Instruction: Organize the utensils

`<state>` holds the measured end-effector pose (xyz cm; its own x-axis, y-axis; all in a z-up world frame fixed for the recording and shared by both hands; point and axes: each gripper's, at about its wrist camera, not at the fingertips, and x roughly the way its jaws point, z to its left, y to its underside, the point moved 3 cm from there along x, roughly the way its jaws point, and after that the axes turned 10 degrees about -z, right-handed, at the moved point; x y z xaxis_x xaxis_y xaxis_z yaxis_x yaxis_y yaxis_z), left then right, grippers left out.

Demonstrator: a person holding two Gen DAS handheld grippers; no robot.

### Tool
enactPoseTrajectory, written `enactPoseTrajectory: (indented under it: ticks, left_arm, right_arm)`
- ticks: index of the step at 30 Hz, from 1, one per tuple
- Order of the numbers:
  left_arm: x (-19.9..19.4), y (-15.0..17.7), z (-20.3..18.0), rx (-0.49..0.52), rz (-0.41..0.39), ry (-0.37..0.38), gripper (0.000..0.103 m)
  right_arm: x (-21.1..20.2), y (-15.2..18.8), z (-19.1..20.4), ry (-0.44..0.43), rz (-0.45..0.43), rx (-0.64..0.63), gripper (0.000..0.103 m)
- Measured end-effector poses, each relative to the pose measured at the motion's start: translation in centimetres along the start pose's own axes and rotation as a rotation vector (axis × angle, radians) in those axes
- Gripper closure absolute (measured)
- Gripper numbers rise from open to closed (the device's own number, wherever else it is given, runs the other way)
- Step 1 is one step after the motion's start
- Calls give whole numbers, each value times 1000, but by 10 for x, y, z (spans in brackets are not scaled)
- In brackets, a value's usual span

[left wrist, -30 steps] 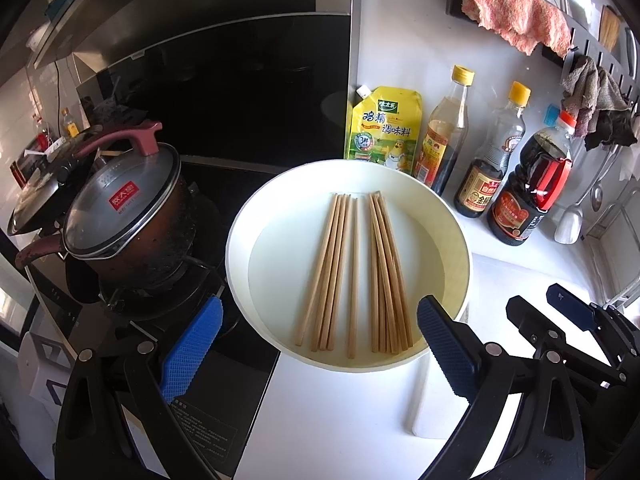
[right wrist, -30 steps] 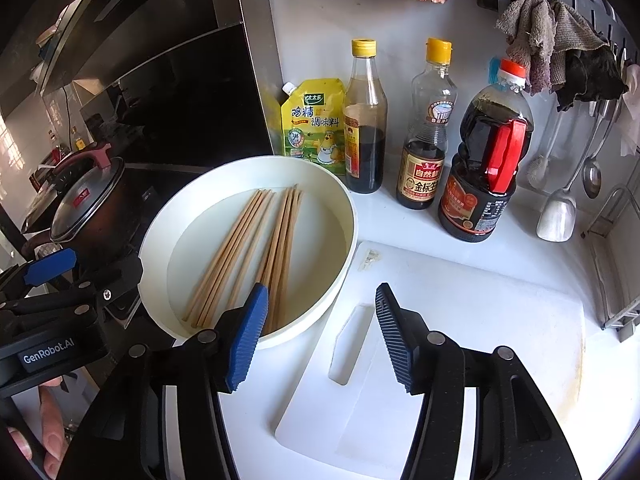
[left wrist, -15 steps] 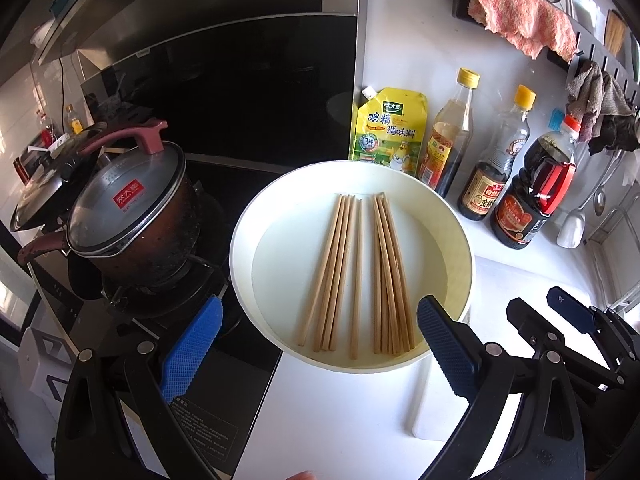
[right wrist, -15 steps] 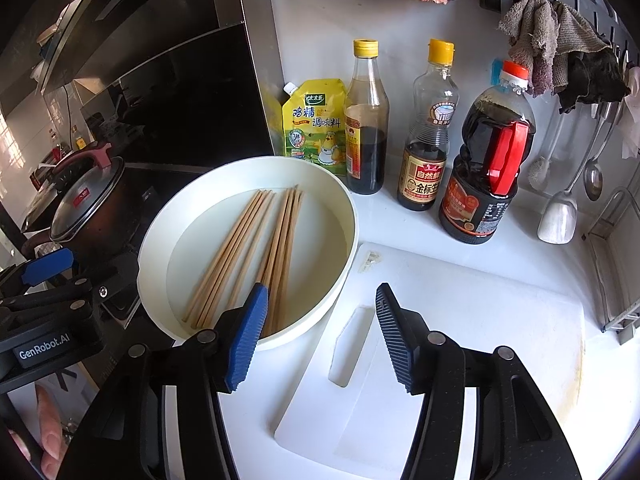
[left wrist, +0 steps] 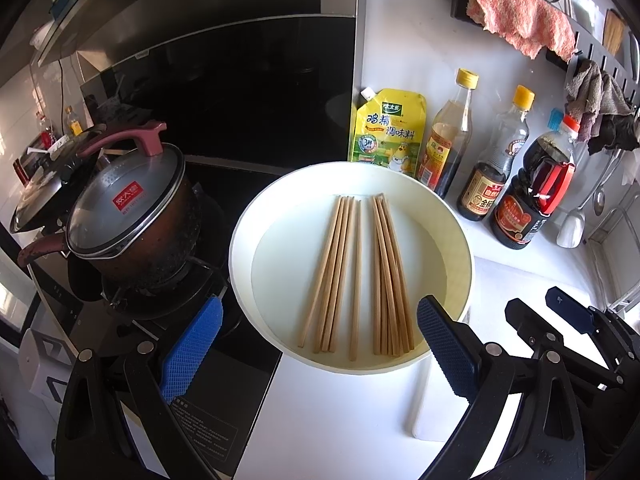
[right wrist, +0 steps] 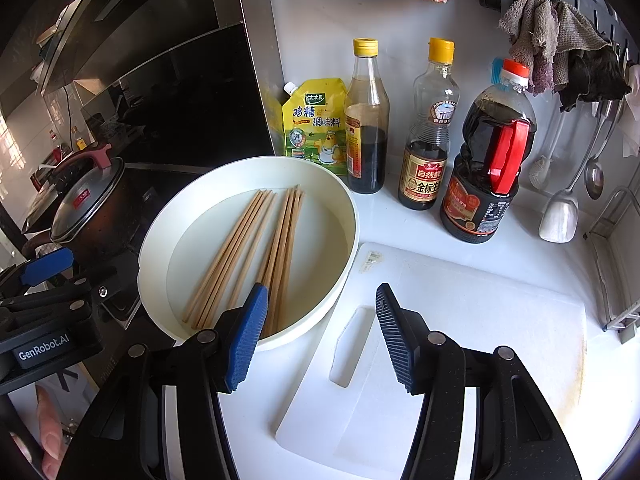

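Holding both tools over white tabletop (right wrist: 520, 256), we grip nothing. Left tool (left wrist: 320, 344) spread wide, hovering near edge of white basin (left wrist: 240, 248). Right tool (right wrist: 320, 332) parted, empty, above white cutting board (right wrist: 480, 320). Wooden chopsticks (left wrist: 356, 272) lie flat inside basin, two loose bunches. Lidded pot (left wrist: 124, 220) on stove at left. Yellow pouch (right wrist: 316, 124), three sauce bottles (right wrist: 428, 128) along far wall.

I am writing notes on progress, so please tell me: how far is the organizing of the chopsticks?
Done: nothing visible. The chopsticks lie in two loose groups inside the white basin. In hand: nothing; the left gripper and right gripper are both open and empty. Left: picking up and sorting all of them.
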<state>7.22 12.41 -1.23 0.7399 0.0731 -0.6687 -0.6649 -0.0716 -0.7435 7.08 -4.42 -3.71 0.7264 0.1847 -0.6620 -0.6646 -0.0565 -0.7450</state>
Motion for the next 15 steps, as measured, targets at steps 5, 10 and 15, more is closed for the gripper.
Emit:
enactPoseTrajectory:
  ticks: [5,10,15]
  left_arm:
    - [0,0,0,1,-1,7,7]
    - [3,0,1,-2,15,9,7]
    - [3,0,1,-1,16,9,7]
  right_arm:
    - [0,0,0,0,-1,0,49]
    - [0,0,0,0,-1,0,49]
    - [0,0,0,0,-1,0,49]
